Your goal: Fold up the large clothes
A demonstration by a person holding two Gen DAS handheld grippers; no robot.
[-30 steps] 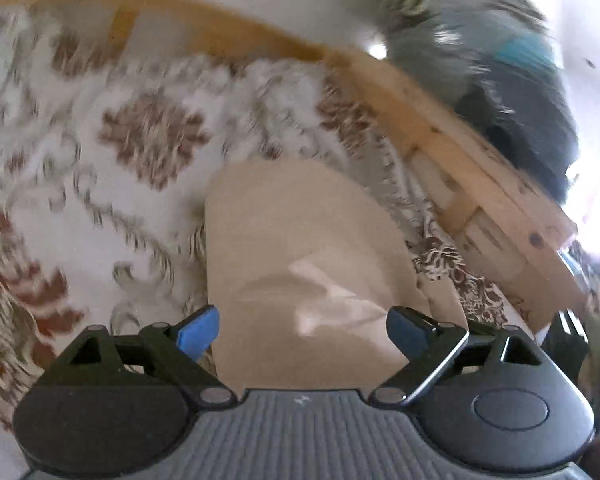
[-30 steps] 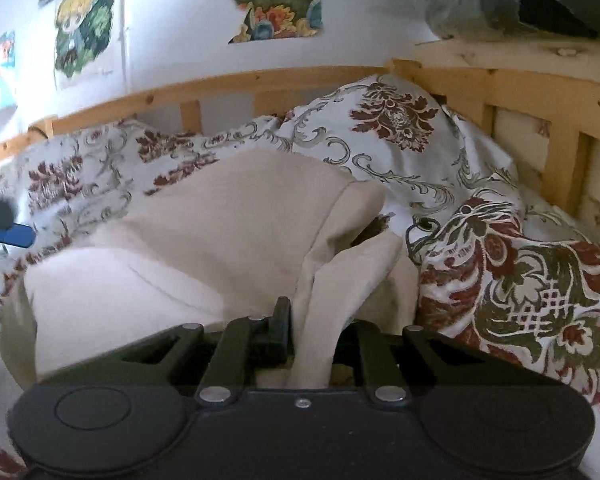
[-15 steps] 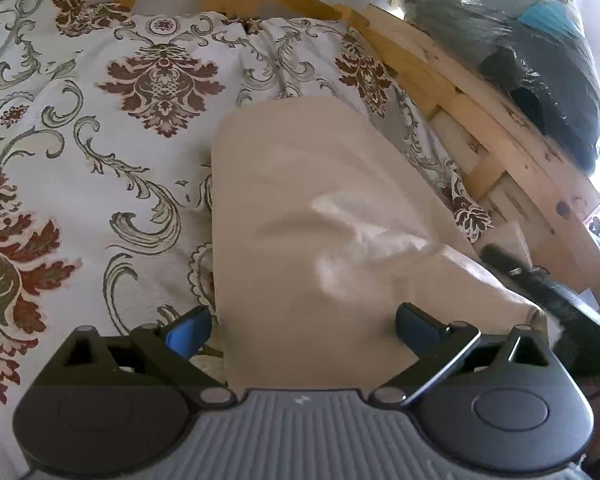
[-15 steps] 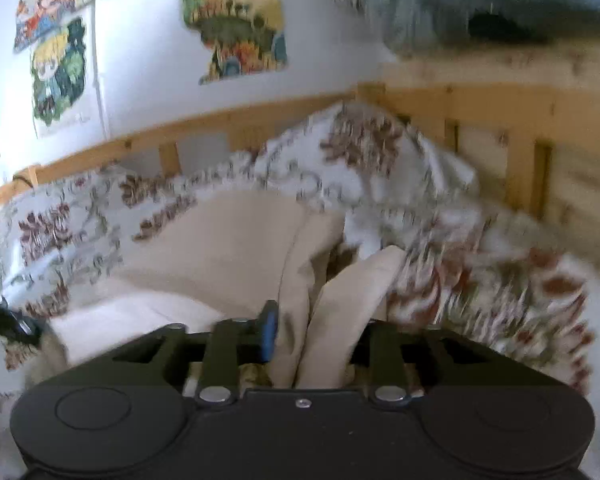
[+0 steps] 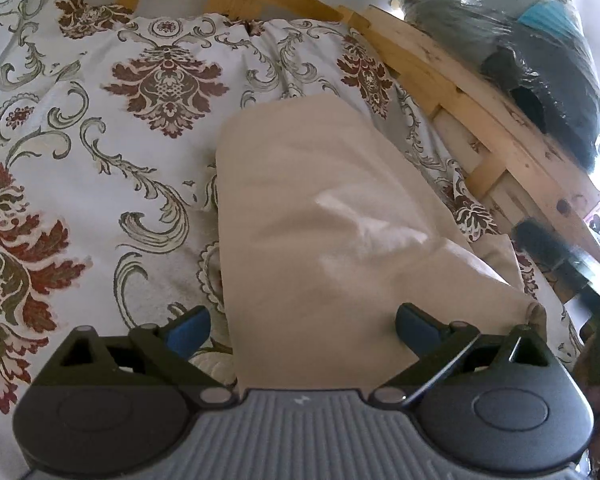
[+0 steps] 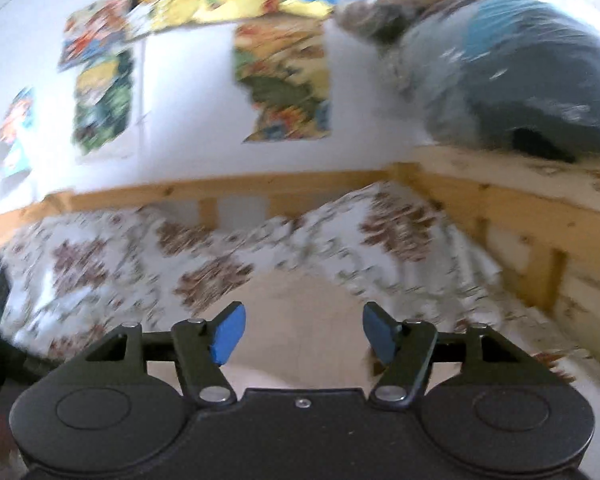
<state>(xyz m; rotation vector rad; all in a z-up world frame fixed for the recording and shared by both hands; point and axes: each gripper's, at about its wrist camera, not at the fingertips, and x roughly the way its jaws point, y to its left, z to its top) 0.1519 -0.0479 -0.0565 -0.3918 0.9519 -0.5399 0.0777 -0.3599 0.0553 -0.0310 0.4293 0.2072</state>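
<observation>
The beige, smooth-woven garment [image 5: 320, 216] lies folded on the bed, a long slab whose long axis runs from the near edge of the left wrist view away toward the far wooden rail, leaning a little to the right as it goes; its far end is a rounded, folded edge and its left side is a straight crease. At its near right corner a small bunched tip of cloth [image 5: 536, 312] sticks up. The left hand-held gripper [image 5: 302, 326] hovers over the near end of the garment with its blue-padded fingers [image 5: 188, 330] spread wide, one past the left crease and the other above the cloth, gripping nothing. In the right wrist view, which is blurred, the right hand-held gripper [image 6: 304, 334] is likewise wide apart and empty, with the same pale cloth [image 6: 300, 320] showing between and beyond its fingers. Under the garment spreads a white bedspread with maroon and grey-green floral scrolls [image 5: 100, 140]. A pale wooden slatted bed frame [image 5: 480, 120] bounds it, carrying a clear plastic bag of dark bedding [image 5: 540, 52] on its ledge. Colourful posters [image 6: 284, 76] hang on the white wall.
</observation>
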